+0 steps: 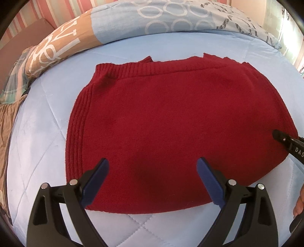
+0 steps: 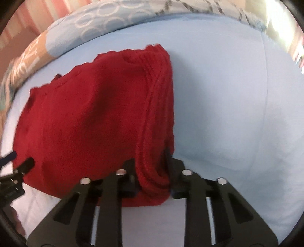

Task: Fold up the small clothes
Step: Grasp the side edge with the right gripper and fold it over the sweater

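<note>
Right wrist view: right tongs (image 2: 152,176) pinch the red knit sweater's (image 2: 91,121) ribbed edge; left tongs (image 1: 152,171) gape.

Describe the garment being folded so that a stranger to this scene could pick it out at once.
On the pale blue quilt, below the patterned pillows, lies a red knitted sweater. Alone in solid red, it has ribbed edges, one pinched by the right gripper.

Both wrist views close, angled down at bed; shared: red sweater (image 1: 171,121), blue quilt (image 2: 228,95).
</note>
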A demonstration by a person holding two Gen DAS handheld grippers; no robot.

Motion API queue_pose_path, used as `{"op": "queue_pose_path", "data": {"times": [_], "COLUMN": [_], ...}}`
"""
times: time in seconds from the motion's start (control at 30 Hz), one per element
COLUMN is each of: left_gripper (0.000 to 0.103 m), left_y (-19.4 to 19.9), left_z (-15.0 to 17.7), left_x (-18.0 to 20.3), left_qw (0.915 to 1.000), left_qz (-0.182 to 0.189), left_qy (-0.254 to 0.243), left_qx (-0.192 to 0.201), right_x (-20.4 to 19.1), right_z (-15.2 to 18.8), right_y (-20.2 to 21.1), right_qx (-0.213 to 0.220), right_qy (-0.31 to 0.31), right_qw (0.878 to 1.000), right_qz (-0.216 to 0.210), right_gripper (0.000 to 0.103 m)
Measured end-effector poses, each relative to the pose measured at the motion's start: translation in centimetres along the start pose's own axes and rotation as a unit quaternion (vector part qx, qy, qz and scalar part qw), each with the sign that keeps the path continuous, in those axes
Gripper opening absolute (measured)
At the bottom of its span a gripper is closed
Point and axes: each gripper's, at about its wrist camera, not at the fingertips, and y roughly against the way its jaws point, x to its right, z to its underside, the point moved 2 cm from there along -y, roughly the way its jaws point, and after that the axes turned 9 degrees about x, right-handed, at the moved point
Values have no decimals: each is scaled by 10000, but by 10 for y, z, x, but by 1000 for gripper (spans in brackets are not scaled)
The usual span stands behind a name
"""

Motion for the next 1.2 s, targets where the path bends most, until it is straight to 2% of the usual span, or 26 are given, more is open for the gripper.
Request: {"op": "queue_pose_path", "data": {"times": [0.2,0.43,0.57,0.7,0.97,1.07,1.1,1.2], "left_gripper": [94,94,94,94,94,94,94,94], "left_y": [-4,-13,-18,-21,-21,-19,-18,-17], "left_z": [2,8,12,14,13,13,13,13], "left_x": [-8,-6,-1,-1,-2,-1,-1,1], "left_qw": [9999,9998,9997,9997,9998,9998,9998,9997], "left_qz": [-146,-191,-197,-195,-151,-141,-138,-137], "left_qy": [68,1,-87,-24,-30,-71,-78,-109], "left_qx": [-58,-106,-113,-147,-153,-146,-146,-145], "right_x": [-15,-52,-73,-74,-12,13,19,33], "right_z": [-1,-11,-16,-21,-9,0,2,15], "right_y": [9,37,42,34,22,18,17,19], "right_qx": [331,1058,1196,1113,504,228,153,-39], "right_qy": [265,656,1011,975,65,-334,-457,-905], "right_qw": [9989,9922,9870,9878,9972,9968,9959,9893], "right_qz": [185,-107,-376,-491,-551,-694,-760,-1142], "right_gripper": [18,18,18,18,20,34,44,47]}}
